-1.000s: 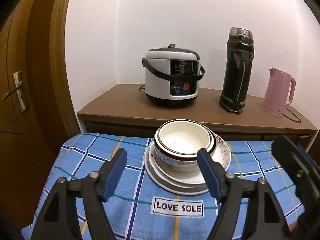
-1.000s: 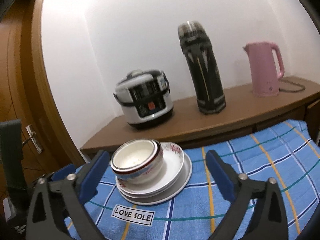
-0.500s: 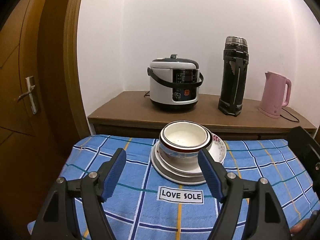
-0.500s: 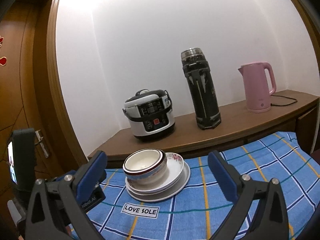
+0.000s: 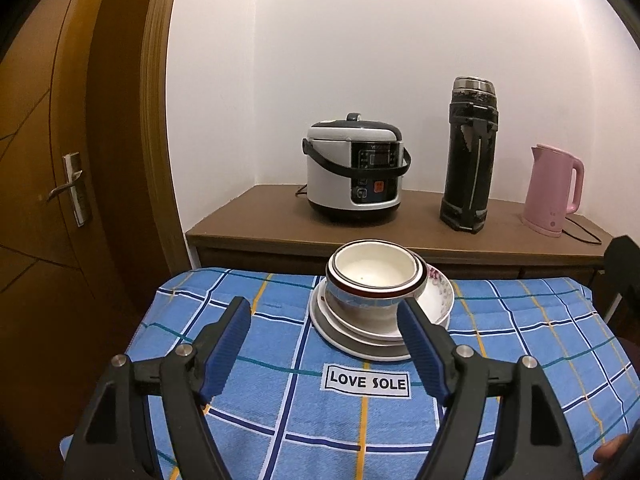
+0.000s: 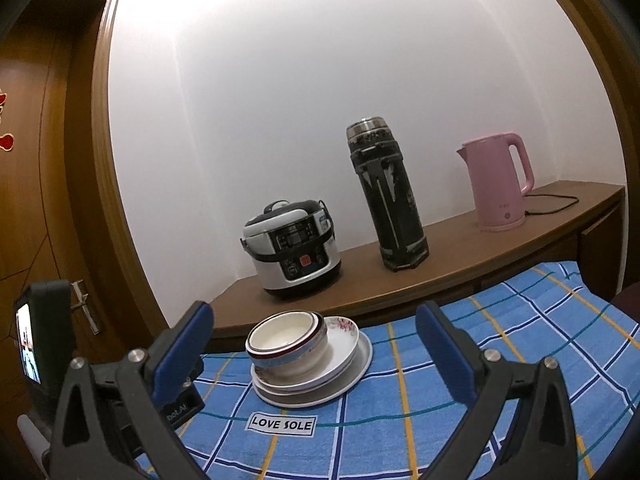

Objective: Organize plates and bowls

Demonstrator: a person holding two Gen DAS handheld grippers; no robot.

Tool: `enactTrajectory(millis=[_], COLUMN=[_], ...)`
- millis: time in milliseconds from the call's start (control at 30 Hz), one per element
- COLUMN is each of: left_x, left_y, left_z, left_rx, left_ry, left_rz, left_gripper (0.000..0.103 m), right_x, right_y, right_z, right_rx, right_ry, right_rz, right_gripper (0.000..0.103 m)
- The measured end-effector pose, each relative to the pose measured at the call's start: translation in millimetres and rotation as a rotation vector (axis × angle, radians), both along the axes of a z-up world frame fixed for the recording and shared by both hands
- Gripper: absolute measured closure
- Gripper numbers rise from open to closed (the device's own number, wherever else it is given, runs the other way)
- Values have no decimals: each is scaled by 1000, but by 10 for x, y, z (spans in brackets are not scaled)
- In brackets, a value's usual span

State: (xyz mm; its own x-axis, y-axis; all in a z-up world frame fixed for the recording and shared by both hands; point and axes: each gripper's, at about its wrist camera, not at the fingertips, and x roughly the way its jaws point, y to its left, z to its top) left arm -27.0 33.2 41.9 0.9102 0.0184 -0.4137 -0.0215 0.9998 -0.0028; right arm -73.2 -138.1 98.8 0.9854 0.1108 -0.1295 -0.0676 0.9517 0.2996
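The desk (image 5: 520,360), spread with a blue checked cloth (image 5: 260,420), carries one neat pile near the middle of its far edge, close to the wooden sideboard (image 5: 420,224) behind it, where a rice cooker (image 5: 354,168), a tall black flask (image 5: 470,156) and a pink kettle (image 5: 554,190) stand. In that pile the plates (image 5: 360,344) lie at the bottom, widest lowest, a floral dish (image 5: 438,292) sits on them, and the nested bowls (image 5: 374,280) rest on top, set toward the pile's left side. No other crockery shows anywhere on the cloth, so the stacking looks finished, or very nearly; the only thing left might be centring the bowls. The left hand-held gripper (image 5: 324,344) hangs over the near part of the desk with its jaws spread wide and nothing between them, apart from the pile. The right hand-held gripper (image 6: 312,356) is likewise spread and empty, the pile seen beyond it. A white label (image 5: 366,381) lies just in front of the pile.
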Motion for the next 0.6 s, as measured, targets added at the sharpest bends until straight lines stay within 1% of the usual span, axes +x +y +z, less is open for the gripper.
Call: enactTrajectory(millis=[167, 600], left_x=[-28, 4], left_y=[-17, 1], left_z=[15, -4], left_rx=[18, 15], left_ry=[-8, -1], left_rz=[9, 19], left_gripper=[25, 25], right_x=[-23, -14], right_y=[20, 38], right_z=[16, 2], right_rx=[-9, -23], right_ry=[-10, -5], right_rz=[-1, -4], right_gripper=[0, 0])
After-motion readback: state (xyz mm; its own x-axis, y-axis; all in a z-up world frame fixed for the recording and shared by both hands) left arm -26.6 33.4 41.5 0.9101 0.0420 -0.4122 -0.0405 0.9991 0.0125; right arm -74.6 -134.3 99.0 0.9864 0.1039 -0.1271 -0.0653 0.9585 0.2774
